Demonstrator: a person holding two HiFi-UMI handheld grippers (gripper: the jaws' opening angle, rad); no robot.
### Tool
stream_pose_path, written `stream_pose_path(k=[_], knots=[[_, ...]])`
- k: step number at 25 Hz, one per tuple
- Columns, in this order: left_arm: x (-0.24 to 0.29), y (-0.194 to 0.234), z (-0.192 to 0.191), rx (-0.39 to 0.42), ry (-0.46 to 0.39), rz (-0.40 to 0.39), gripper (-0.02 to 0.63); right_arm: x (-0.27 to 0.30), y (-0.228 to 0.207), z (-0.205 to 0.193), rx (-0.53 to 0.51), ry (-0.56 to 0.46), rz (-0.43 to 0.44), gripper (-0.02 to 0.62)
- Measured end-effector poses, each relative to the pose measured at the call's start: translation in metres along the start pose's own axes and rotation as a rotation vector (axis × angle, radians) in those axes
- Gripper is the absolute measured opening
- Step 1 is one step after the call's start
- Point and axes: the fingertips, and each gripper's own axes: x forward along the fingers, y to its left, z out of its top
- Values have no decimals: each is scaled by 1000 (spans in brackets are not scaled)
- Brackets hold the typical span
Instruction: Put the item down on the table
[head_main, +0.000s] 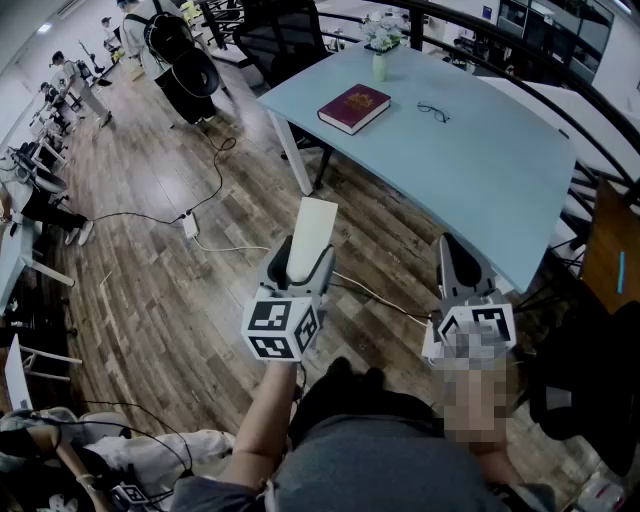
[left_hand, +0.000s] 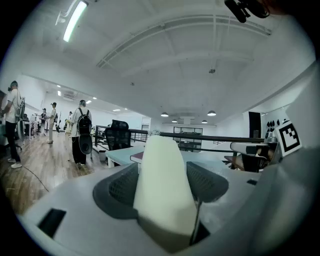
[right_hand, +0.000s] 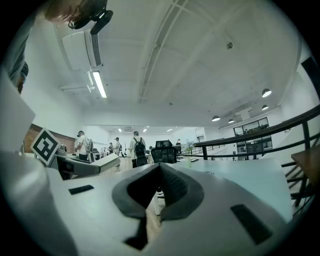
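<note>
The left gripper (head_main: 300, 262) has its jaws wide on a pale block (head_main: 314, 225), upright for setting down, short of the desk's (head_main: 480, 170) near edge. The right gripper (head_main: 460, 268) has its jaws together, empty.

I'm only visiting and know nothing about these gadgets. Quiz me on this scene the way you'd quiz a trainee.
1. True or false: the left tool grips a pale block.
2. What colour is the book on the table? A) red B) green C) black
3. Fill in: the right tool's jaws are ____, with nothing between them.
Key: 1 true; 2 A; 3 shut.
</note>
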Motion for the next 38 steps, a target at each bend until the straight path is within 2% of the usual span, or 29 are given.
stream_pose_path(k=[8,20,30,38], knots=[[-1,-4,5,5,-9,4,307,-2,3,0,16,3,30,2],[6,2,13,6,-25,22,307,0,-11,-2,33,6,8,2],[74,29,13,9,-18,1,307,55,-37,-8,36,8,-18,2],[145,68,28,1,-16,-36,307,130,-58,-10,38,27,-65,2]])
